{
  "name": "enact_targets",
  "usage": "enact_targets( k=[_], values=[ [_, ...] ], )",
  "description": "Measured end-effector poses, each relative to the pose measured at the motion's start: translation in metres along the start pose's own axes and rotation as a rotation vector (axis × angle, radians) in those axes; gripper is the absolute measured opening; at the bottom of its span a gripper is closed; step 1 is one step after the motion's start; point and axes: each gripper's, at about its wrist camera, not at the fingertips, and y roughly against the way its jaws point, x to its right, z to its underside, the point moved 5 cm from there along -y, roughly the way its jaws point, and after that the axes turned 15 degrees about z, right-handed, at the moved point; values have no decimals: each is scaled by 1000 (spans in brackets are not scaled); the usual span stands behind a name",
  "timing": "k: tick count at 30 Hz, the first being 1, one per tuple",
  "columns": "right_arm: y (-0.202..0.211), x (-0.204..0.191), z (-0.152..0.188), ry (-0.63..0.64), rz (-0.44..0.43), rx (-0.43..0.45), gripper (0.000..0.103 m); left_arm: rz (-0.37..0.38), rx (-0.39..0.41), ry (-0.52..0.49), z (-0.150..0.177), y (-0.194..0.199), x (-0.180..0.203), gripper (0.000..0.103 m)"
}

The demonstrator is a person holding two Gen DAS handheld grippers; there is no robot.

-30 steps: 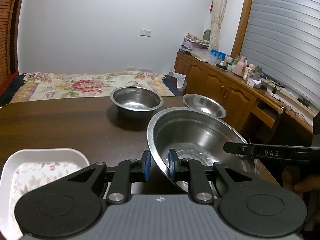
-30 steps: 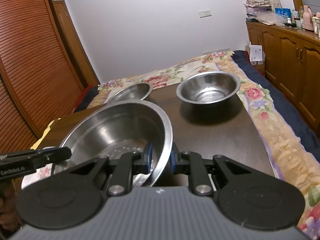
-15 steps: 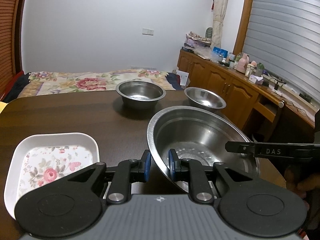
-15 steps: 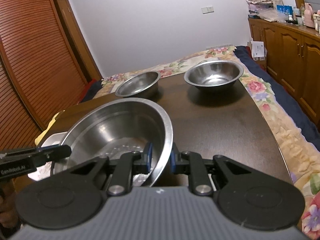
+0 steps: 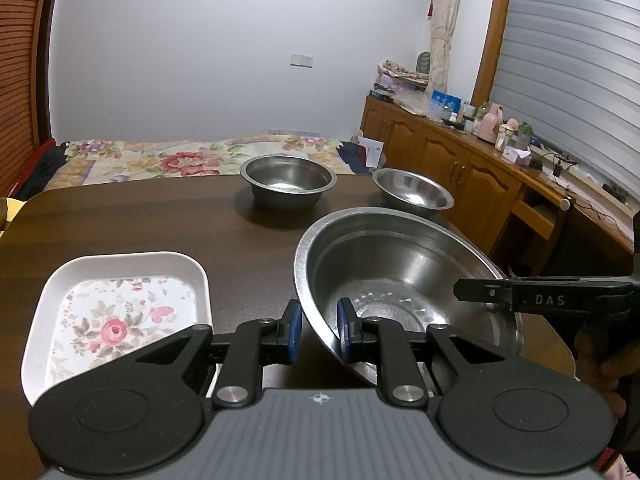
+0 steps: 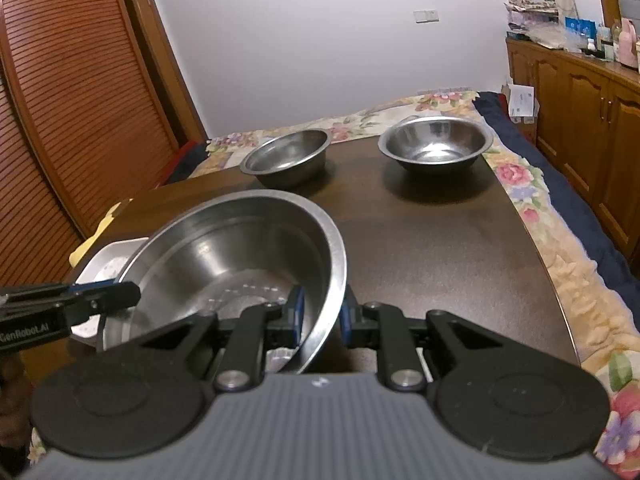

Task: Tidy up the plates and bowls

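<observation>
Left wrist view shows the left gripper [image 5: 317,330] and right gripper [image 6: 322,317] each clamped on opposite rims of the large stainless steel bowl [image 5: 400,276], held above the dark wooden table [image 5: 140,220]; uneven pulling could slip a thin rim free and tip it onto the white floral rectangular plate [image 5: 116,312].

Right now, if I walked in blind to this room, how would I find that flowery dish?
Start at the dark wooden table in front of the bed. On its near left corner, left of the big steel bowl gripped by both sets of fingers, lies the dish. It is the only white, rectangular piece, printed with pink roses; everything else on the table is round bare steel.
</observation>
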Motion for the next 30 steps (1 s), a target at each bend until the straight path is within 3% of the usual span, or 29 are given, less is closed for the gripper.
enact_targets(
  k=[12,30],
  values=[
    [-10,-7,6,15,8,-15,20,-22,-33,31,10,-9,-12,20],
    [-13,-10,5,19,3,-18,22,-26,-20,39,12,-10,-13,21]
  ],
)
